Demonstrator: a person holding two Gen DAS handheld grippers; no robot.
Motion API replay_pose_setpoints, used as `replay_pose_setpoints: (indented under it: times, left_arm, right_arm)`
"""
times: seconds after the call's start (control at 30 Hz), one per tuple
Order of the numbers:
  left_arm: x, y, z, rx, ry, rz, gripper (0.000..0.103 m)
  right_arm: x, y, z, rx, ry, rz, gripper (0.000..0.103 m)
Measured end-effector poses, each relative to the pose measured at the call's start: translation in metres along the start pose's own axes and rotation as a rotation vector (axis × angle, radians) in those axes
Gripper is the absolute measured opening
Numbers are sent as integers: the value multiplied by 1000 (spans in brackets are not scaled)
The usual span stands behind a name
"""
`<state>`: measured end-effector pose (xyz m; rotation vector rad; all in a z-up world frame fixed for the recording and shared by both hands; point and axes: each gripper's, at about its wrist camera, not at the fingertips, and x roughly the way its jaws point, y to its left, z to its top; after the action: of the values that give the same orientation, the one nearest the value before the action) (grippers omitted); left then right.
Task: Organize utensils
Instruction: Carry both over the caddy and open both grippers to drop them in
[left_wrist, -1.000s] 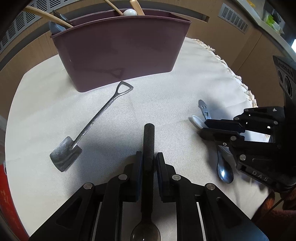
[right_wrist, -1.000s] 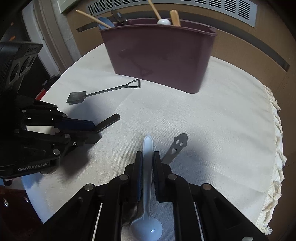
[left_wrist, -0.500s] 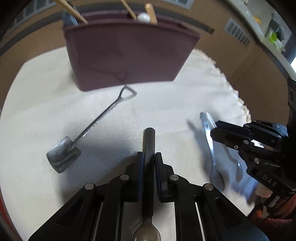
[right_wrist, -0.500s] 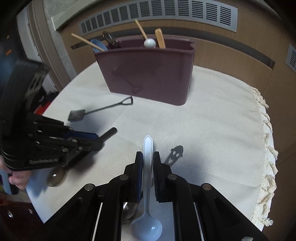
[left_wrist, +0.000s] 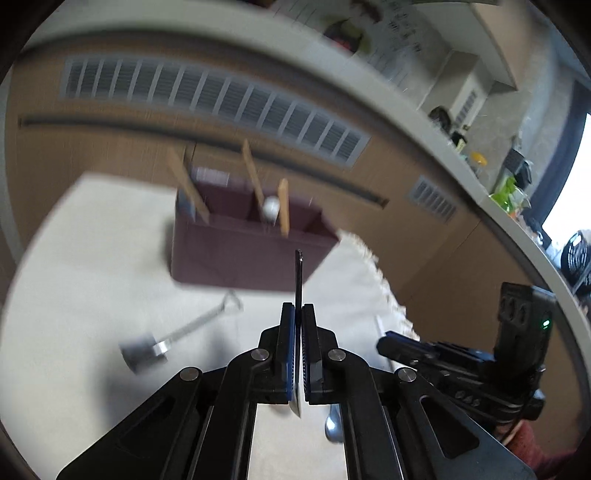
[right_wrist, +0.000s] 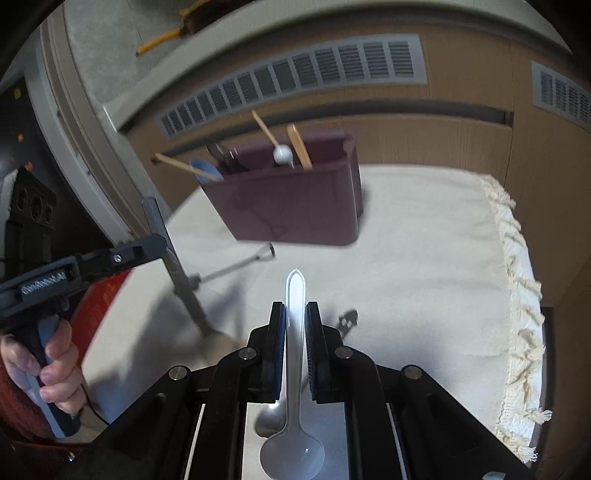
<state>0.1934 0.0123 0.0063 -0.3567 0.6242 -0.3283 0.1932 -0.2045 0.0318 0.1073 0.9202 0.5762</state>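
My left gripper (left_wrist: 298, 314) is shut on a dark-handled spoon (left_wrist: 298, 280), held above the table and seen edge-on; from the right wrist view the spoon (right_wrist: 173, 258) stands nearly upright, bowl down. My right gripper (right_wrist: 294, 314) is shut on a white plastic spoon (right_wrist: 294, 369), handle forward, bowl toward the camera. The maroon utensil caddy (right_wrist: 291, 206) stands at the far side of the table with several utensils in it; it also shows in the left wrist view (left_wrist: 243, 254). A small metal shovel-shaped spoon (left_wrist: 173, 339) lies on the cloth in front of the caddy.
A metal spoon with a smiley-face handle (right_wrist: 347, 319) lies on the cloth under my right gripper. The round table has a cream cloth with a fringed edge (right_wrist: 517, 280) on the right. A wood-panelled wall with vents (right_wrist: 295, 85) is behind.
Both grippers have lifted with their spoons and now look from higher up. The left gripper has rolled, so its spoon stands nearly upright. The caddy appears farther away.
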Motion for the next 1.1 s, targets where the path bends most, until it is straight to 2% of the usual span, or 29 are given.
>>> replay_pose_setpoints:
  times: [0.07,0.17,0.23,0.3,0.37,0.4,0.43,0.53,0.67,0.77,0.93,1.1]
  left_arm:
    - [-12,-6,13,20,-36,-19,3]
    - [-25,-15,32,42,-67,-40,3]
    - [-37,-24,53,78,-124,-46,3]
    - [-56,-34,75,115,-212,-51,3]
    - [-76,-45,99,166,-317,-41,3]
    - [-79,-46,110,180,-343,-27,3]
    - [-80,-47,117,188,-352,-20,3]
    - [-70,-34,132,163,-342,-26,3]
    - [-40,-6,137,119,-297,-10,3]
    - [-13,8,137,108,-264,20,3]
    - [19,26,137,77,-218,25,3]
    - [44,32,137,85,-198,39,3]
  right_arm:
    - [-15,6,9,-15,-65,11,10]
    - [-32,14,22,-48,-112,2,10]
    - [-46,22,42,-84,-149,1,10]
    - [-68,28,67,-113,-237,1,10]
    - [-95,36,92,-139,-372,16,10]
    - [-109,38,104,-147,-448,39,10]
    - [-118,40,115,-150,-506,65,10]
    - [-117,42,139,-140,-565,72,10]
    - [-85,43,155,-150,-597,14,10]
    - [-45,43,167,-144,-562,-20,10]
    - [16,25,170,-114,-491,-56,10]
    - [50,0,175,-58,-453,-49,10]
